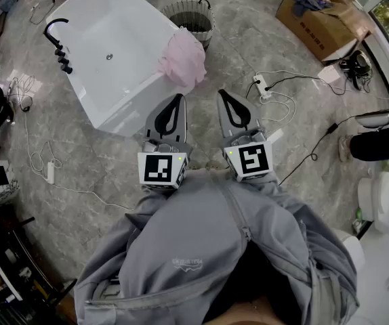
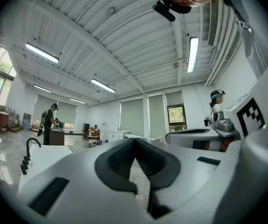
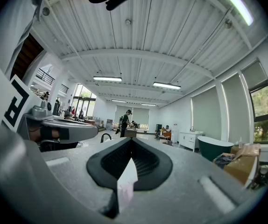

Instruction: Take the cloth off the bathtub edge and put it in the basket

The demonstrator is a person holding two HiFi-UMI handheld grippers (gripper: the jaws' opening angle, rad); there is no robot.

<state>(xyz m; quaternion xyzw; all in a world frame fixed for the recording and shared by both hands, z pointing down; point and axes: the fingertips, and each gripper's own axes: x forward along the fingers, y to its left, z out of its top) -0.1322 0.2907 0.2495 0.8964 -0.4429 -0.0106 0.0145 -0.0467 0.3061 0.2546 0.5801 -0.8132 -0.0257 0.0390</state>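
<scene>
A pink cloth point(image 1: 182, 59) hangs over the near right edge of the white bathtub point(image 1: 99, 53). Just beyond it, a grey wire basket point(image 1: 193, 17) stands on the floor by the tub's far corner. My left gripper point(image 1: 179, 97) and right gripper point(image 1: 222, 93) are side by side, short of the tub and the cloth, both shut with nothing held. In the left gripper view the dark jaws point(image 2: 135, 142) meet at the tip, with the tub point(image 2: 45, 158) low on the left. In the right gripper view the jaws point(image 3: 131, 142) are shut too, pointing level across the room.
A black faucet point(image 1: 57, 40) sits on the tub's left rim. An open cardboard box point(image 1: 323, 15) stands at the back right. A power strip point(image 1: 262, 87) and cables lie on the marble floor to the right, and more cable to the left. People stand far off.
</scene>
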